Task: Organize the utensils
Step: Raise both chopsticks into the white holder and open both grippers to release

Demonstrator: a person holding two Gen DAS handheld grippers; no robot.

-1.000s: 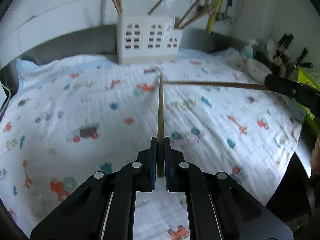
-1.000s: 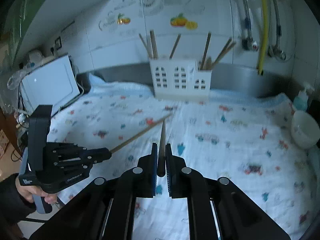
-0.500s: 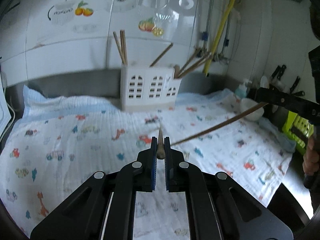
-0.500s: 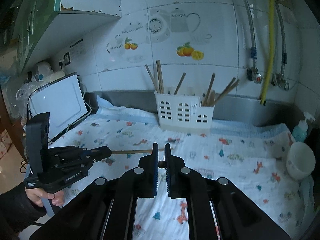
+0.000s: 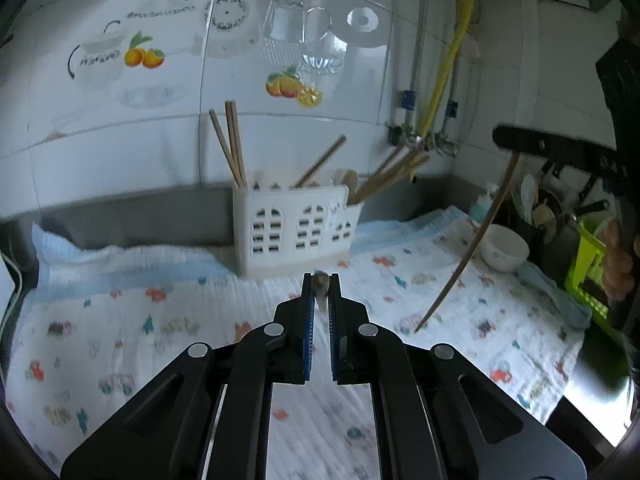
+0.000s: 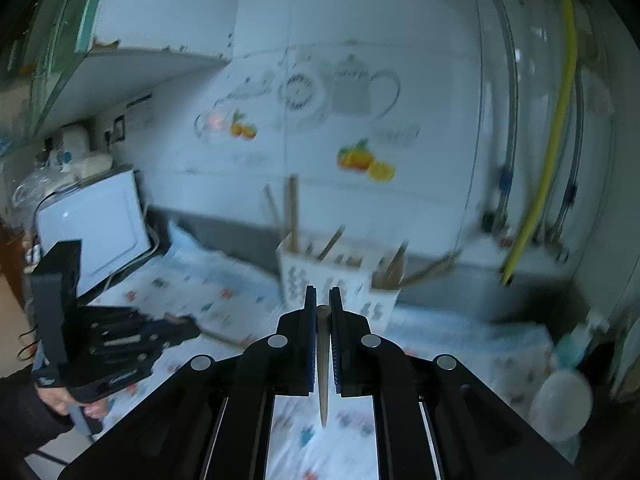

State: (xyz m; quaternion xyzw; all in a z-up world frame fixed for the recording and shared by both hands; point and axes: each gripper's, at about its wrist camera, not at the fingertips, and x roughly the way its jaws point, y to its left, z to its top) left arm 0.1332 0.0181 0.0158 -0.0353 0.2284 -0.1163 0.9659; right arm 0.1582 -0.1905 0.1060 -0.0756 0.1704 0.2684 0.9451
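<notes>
My left gripper (image 5: 320,280) is shut on a wooden chopstick (image 5: 321,290), seen end-on between the blue pads, above the patterned cloth (image 5: 160,320). Behind it stands the white utensil holder (image 5: 296,232) with several chopsticks in it. At the right, my right gripper (image 5: 505,138) grips a second chopstick (image 5: 468,252) that hangs down with its tip over the cloth. The blurred right wrist view shows the right gripper (image 6: 322,296) shut on that chopstick (image 6: 323,364), the holder (image 6: 332,276) ahead, and the left gripper (image 6: 192,328) at the left.
A white bowl (image 5: 504,248) sits at the cloth's right edge, with a soap bottle (image 5: 482,200) and a green rack (image 5: 588,264) beyond. Pipes and a yellow hose (image 5: 444,76) run down the tiled wall. A white appliance (image 6: 92,220) stands at the left.
Both grippers have risen with their chopsticks and now look more level at the wall and holder. The right gripper's chopstick swung from lying level to hanging steeply down.
</notes>
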